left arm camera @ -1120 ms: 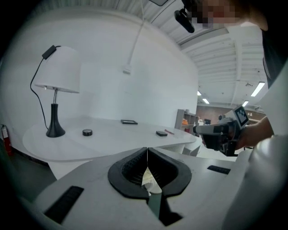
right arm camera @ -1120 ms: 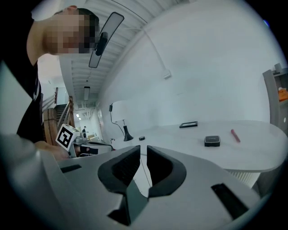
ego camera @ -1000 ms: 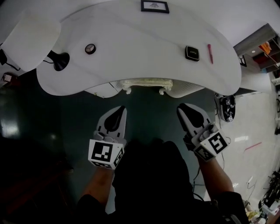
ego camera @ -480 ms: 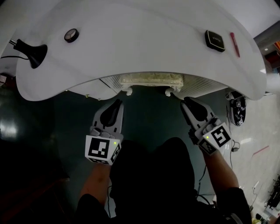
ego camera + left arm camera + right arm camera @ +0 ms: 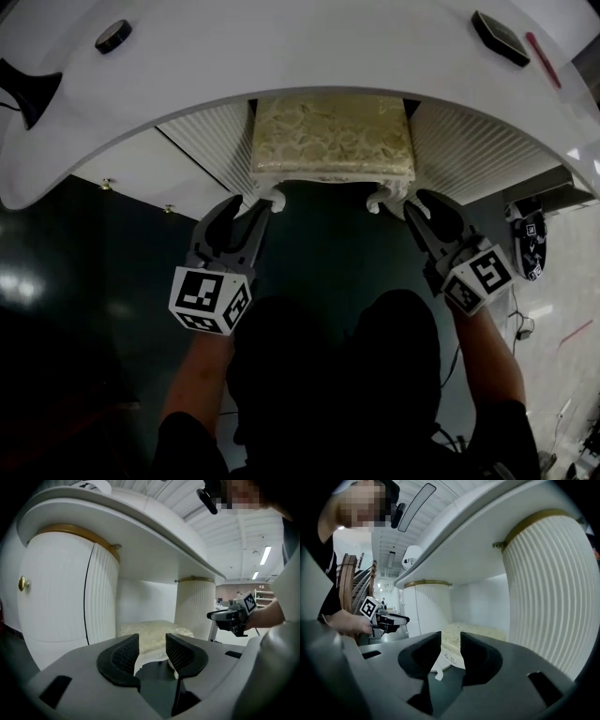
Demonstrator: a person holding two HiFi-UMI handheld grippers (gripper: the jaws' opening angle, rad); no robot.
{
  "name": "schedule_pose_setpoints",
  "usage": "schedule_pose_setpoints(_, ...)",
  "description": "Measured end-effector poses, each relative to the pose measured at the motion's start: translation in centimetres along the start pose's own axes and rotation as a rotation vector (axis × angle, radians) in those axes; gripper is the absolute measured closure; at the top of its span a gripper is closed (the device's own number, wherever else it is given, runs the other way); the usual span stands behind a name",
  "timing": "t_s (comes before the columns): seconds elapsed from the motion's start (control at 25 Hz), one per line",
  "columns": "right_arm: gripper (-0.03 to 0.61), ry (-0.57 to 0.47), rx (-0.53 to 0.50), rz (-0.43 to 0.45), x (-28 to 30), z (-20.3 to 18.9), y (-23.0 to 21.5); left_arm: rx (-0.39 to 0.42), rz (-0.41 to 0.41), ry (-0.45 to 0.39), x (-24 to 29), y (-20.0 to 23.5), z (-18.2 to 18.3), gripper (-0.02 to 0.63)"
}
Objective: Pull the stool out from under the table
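The stool [image 5: 333, 141] has a cream patterned cushion and a white frame with curled feet, and it stands under the white table [image 5: 281, 56] between two fluted pedestals. My left gripper [image 5: 246, 212] is just in front of the stool's front left corner. Its jaws have just been opening, and nothing is pressed between them. My right gripper [image 5: 424, 205] is at the front right corner, and its jaws have likewise just been opening, by a narrower gap. In the left gripper view the cushion [image 5: 154, 631] shows beyond the gripper [image 5: 152, 645]. The right gripper view shows the cushion [image 5: 476, 632] past the gripper [image 5: 451, 644].
Fluted white pedestals [image 5: 206, 141] [image 5: 478, 150] with gold trim flank the stool closely. On the tabletop lie a round black item [image 5: 112, 36], a black device [image 5: 502, 37] and a pink pen [image 5: 544, 47]. The floor [image 5: 328, 253] is dark green. A black marked object [image 5: 530, 242] sits at right.
Both grippers have dropped low and moved forward to the stool's front corners. Their jaws went from shut to open. More of the stool now shows under the table.
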State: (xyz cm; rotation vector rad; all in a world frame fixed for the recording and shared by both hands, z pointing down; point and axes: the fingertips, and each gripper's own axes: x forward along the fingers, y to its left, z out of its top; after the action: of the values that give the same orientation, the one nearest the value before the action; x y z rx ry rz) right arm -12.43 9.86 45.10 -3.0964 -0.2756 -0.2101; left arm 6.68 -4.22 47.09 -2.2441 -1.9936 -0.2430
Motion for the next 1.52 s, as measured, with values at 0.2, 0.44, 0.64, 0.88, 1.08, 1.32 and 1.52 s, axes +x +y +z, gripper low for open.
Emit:
schedule_pose_setpoints(0.2,0.445,0.041,-0.010,-0.015,1.4,-4.7,-2.1,-0.010,0.015,0.005,2.2,1.5,-4.0,0.399)
schedule_pose_setpoints(0.44,0.363,0.056,-0.022,-0.071,2.7,-8.5,-5.3,-0.031,0.033,0.016,5.0,3.5,-7.6,0.311)
schedule_pose_setpoints(0.64,0.336,0.095,-0.036,-0.084,3.7,-11.8,-7.4,-0.042,0.051,0.048,7.9,5.8,-9.6,0.259)
schedule_pose_setpoints(0.88,0.331,0.133,0.003,-0.100,4.8,-15.0,-9.4,0.016,-0.008,0.108,10.8,6.1,-12.4,0.248)
schedule_pose_setpoints(1.08,0.331,0.169,-0.056,-0.109,6.4,-16.7,-9.6,0.057,-0.035,0.116,12.1,5.9,-13.4,0.249)
schedule_pose_setpoints(1.32,0.331,0.189,-0.072,-0.172,6.2,-17.4,-11.1,0.039,-0.047,0.107,13.6,6.4,-13.5,0.249)
schedule_pose_setpoints(1.52,0.331,0.192,-0.037,-0.200,7.6,-17.8,-11.5,0.061,-0.066,0.137,14.3,6.5,-13.4,0.249)
